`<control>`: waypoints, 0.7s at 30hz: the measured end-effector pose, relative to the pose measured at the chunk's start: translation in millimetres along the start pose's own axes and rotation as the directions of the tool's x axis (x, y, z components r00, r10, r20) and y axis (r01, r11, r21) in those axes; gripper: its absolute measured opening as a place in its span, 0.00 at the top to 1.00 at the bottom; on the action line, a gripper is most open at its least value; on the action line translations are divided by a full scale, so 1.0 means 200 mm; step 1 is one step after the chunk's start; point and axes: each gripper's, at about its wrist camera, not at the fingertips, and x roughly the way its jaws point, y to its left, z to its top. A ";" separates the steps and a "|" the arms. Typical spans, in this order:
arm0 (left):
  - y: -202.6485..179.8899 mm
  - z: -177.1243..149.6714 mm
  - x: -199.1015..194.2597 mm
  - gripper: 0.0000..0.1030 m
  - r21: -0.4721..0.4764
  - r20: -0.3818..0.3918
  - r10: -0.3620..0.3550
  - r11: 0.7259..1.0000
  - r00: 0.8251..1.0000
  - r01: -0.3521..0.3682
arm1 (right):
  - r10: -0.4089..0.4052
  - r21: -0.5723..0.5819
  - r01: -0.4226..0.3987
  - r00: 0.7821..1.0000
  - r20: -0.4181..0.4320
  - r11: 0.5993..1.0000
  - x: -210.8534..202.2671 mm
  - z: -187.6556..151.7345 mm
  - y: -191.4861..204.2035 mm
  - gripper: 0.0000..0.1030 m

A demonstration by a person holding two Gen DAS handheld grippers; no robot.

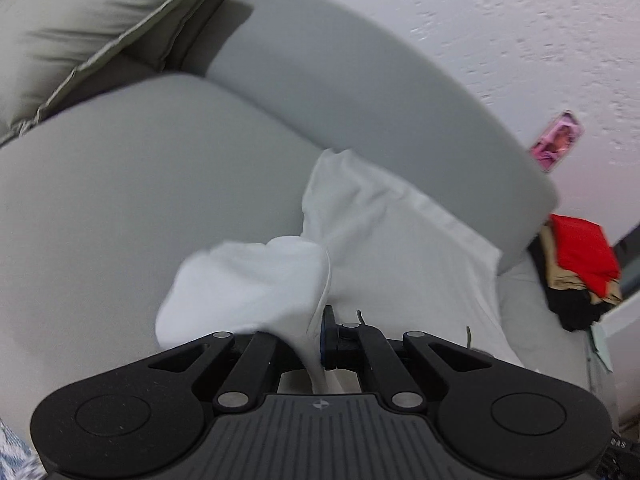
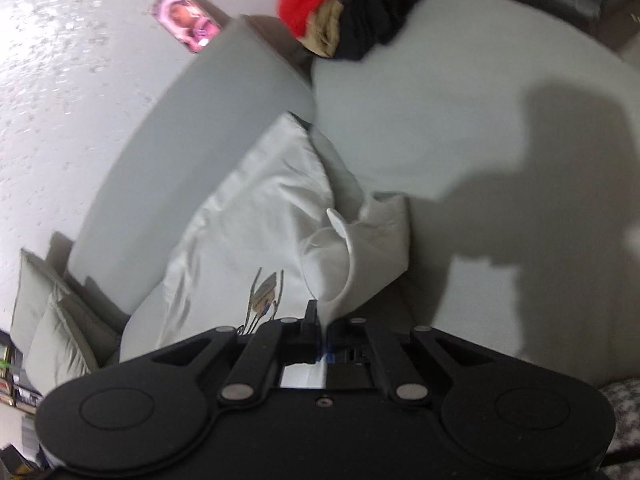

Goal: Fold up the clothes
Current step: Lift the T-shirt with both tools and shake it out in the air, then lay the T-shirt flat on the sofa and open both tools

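Nearest in the left wrist view: the left gripper [image 1: 320, 332], black, jaws pressed together on a bunched fold of a white garment [image 1: 384, 240], the cloth pinched right at the fingertips and puffing up just beyond them. Nearest in the right wrist view: the right gripper [image 2: 322, 328], likewise clamped on an edge of the same white garment [image 2: 256, 224], with a rolled hem or cuff standing up just past its tips and a small embroidered motif [image 2: 264, 292] on the cloth just to the left of them. Beyond both grippers, the garment draped over a grey sofa [image 1: 132, 184], its lower part on the seat cushion and its far end leaning against the backrest [image 2: 192, 128]. On the same seat, well past the garment toward the sofa's far end, a heap of clothes [image 2: 344, 12] in red, tan and black. At the sofa's opposite end, a pale grey-green cushion [image 1: 80, 20] propped against the backrest. On the seat to the right of the garment, a broad dark shadow [image 2: 540, 184]. Behind the sofa, a white textured wall [image 1: 500, 32] with a small pink picture [image 1: 556, 140] just above the backrest. Slight motion blur throughout.
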 end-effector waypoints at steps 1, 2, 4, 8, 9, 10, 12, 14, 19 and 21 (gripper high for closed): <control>0.00 -0.01 -0.03 1.00 0.010 -0.005 -0.005 1.000 1.000 0.005 | 0.002 -0.011 -0.002 1.000 0.003 1.000 -0.03 0.00 0.02 0.97; 0.01 -0.04 -0.05 1.00 0.026 -0.013 0.000 1.000 1.000 0.000 | 0.002 -0.016 -0.002 1.000 0.003 1.000 -0.06 -0.01 0.03 0.97; 0.02 -0.08 -0.08 1.00 0.061 -0.038 0.019 0.998 0.999 -0.017 | -0.004 -0.022 0.004 1.000 0.003 1.000 -0.12 -0.04 0.03 0.97; 0.04 -0.19 0.04 1.00 0.145 -0.078 0.123 0.983 0.989 -0.111 | -0.030 -0.009 0.030 0.999 -0.034 1.000 -0.16 -0.07 -0.04 0.97; 0.06 -0.21 0.08 1.00 0.162 -0.100 0.151 0.978 0.983 -0.134 | -0.045 -0.007 0.045 0.998 -0.052 0.999 -0.14 -0.09 -0.07 0.97; 0.07 -0.23 0.11 0.98 0.174 -0.126 0.181 0.972 0.975 -0.158 | -0.060 -0.005 0.060 0.996 -0.069 0.998 -0.11 -0.11 -0.10 0.97; 0.08 -0.28 0.15 0.96 0.196 -0.174 0.229 0.961 0.958 -0.194 | -0.097 -0.017 0.096 0.992 -0.085 0.995 -0.09 -0.14 -0.14 0.96; 0.09 -0.31 0.14 0.93 0.237 -0.174 0.266 0.946 0.948 -0.222 | -0.134 -0.039 0.131 0.986 -0.095 0.991 -0.07 -0.16 -0.17 0.92; 0.06 -0.34 -0.06 0.88 0.378 -0.046 0.359 0.870 0.932 -0.316 | -0.163 -0.082 0.157 0.984 -0.072 0.984 -0.21 -0.17 -0.21 0.84; 0.04 -0.36 -0.15 0.84 0.410 0.006 0.345 0.855 0.939 -0.317 | -0.158 -0.101 0.152 0.986 -0.053 0.983 -0.29 -0.16 -0.21 0.74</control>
